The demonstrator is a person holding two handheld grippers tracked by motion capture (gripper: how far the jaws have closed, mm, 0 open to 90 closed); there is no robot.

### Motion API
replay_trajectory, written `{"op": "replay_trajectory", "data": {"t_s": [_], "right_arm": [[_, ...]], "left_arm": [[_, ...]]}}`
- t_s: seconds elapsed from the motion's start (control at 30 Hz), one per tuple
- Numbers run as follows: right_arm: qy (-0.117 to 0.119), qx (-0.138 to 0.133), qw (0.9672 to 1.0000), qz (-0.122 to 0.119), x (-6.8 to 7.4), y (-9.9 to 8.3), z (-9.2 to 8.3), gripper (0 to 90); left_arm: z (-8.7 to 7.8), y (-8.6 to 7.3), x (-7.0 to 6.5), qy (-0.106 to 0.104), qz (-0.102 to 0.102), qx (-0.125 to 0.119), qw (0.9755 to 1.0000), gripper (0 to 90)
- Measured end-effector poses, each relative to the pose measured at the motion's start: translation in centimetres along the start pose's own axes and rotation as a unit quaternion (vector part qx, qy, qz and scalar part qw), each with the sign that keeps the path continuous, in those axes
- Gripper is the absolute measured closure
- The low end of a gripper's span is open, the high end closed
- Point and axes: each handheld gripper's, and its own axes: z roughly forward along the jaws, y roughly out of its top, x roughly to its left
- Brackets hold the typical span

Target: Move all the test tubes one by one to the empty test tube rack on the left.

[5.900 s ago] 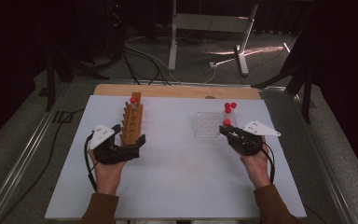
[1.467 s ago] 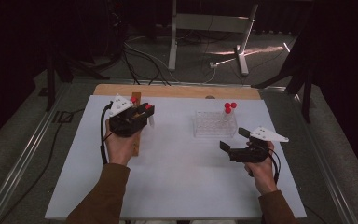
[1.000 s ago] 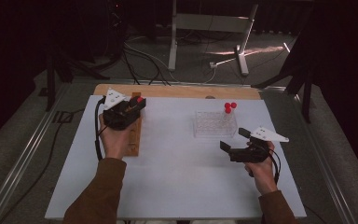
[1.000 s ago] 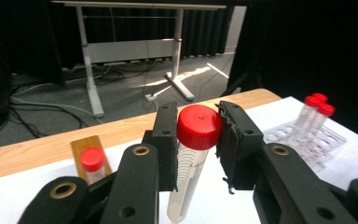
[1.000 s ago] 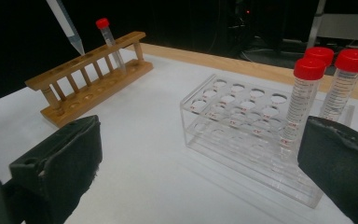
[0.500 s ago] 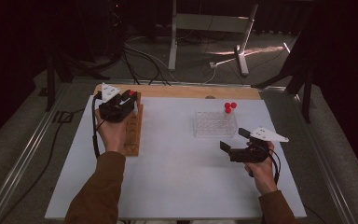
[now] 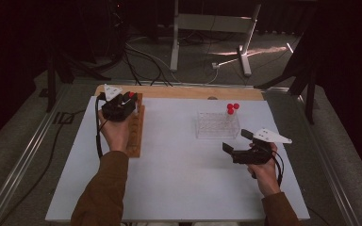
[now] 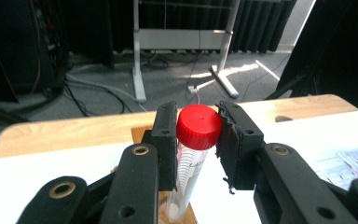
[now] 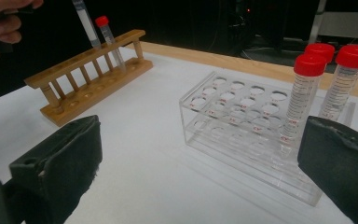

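Observation:
My left gripper [image 7: 128, 99] hovers over the far end of the wooden rack [image 7: 135, 136] and is shut on a red-capped tube [image 8: 198, 126]. The tube hangs tilted between the pads, its lower end at the rack's top rail [image 9: 95, 46]. Another red-capped tube [image 9: 103, 28] stands in the rack beside it. Near the front right, my right gripper [image 7: 238, 147] is open and holds nothing, its wide jaws facing the clear plastic rack [image 9: 242, 121]. That rack [image 7: 217, 126] carries three red-capped tubes [image 7: 231, 109] at its far right corner.
The white tabletop [image 7: 179, 179] has a wooden strip [image 7: 184, 92] along its far edge. Free room lies between the two racks and in front of them. Cables and a metal stand [image 7: 207, 28] are on the floor beyond the table.
My left hand has carried the tube away from me along the wooden rack and lowered it toward the rack's far end. The right hand has stayed where it was.

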Motion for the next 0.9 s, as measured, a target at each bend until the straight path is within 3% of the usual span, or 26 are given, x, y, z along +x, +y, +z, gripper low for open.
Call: {"op": "replay_trajectory", "data": {"t_s": [0.17,0.47,0.9], "right_arm": [[0.001,0.001,1.0,0.0,0.1,0.0,0.0,0.0],[0.0,0.001,1.0,0.0,0.0,0.0,0.0,0.0],[0.0,0.002,1.0,0.001,0.0,0.0,0.0,0.0]], "left_arm": [[1.0,-0.8,0.0,0.004,0.001,0.032,0.9995,70.2],[2.1,-1.7,0.1,0.008,-0.011,0.068,0.9976,69.7],[2.8,-2.6,0.4,0.007,-0.024,0.097,0.995,68.0]]}}
